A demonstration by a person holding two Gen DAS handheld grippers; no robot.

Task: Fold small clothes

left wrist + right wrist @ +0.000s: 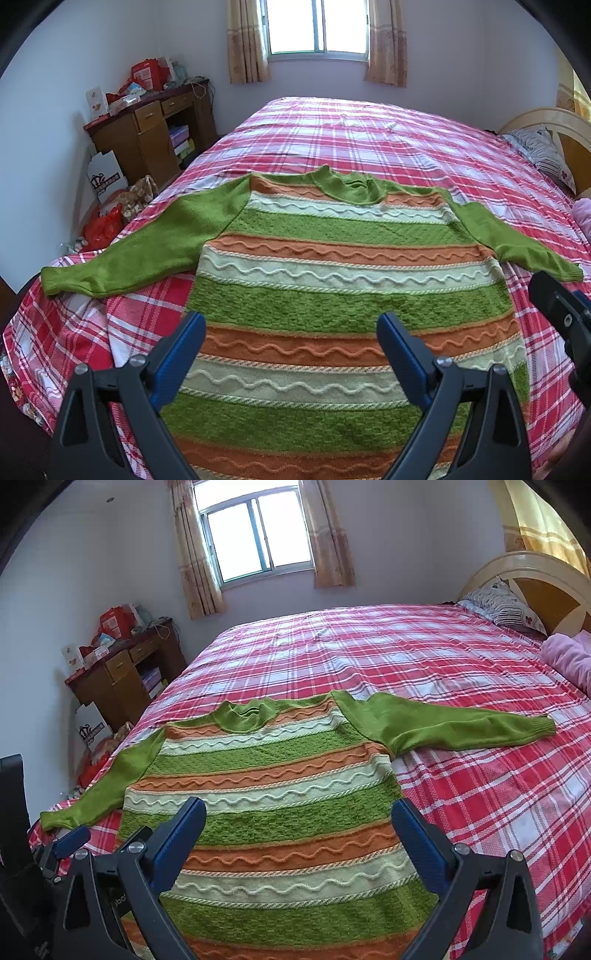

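Note:
A small knitted sweater (332, 280) with green, orange and cream stripes lies flat, front up, on the bed, collar away from me; it also shows in the right wrist view (280, 797). Both green sleeves are spread out, the left sleeve (140, 247) toward the bed's left edge, the right sleeve (454, 723) out to the right. My left gripper (291, 325) is open and empty above the sweater's lower body. My right gripper (299, 816) is open and empty above the lower body, nearer its right edge. The hem is hidden below both views.
The bed has a red plaid sheet (461, 664). A pillow (506, 605), a wooden headboard (554, 587) and a pink blanket (569, 657) are at the right. A cluttered wooden desk (147, 129) and bags on the floor (110, 218) stand left of the bed.

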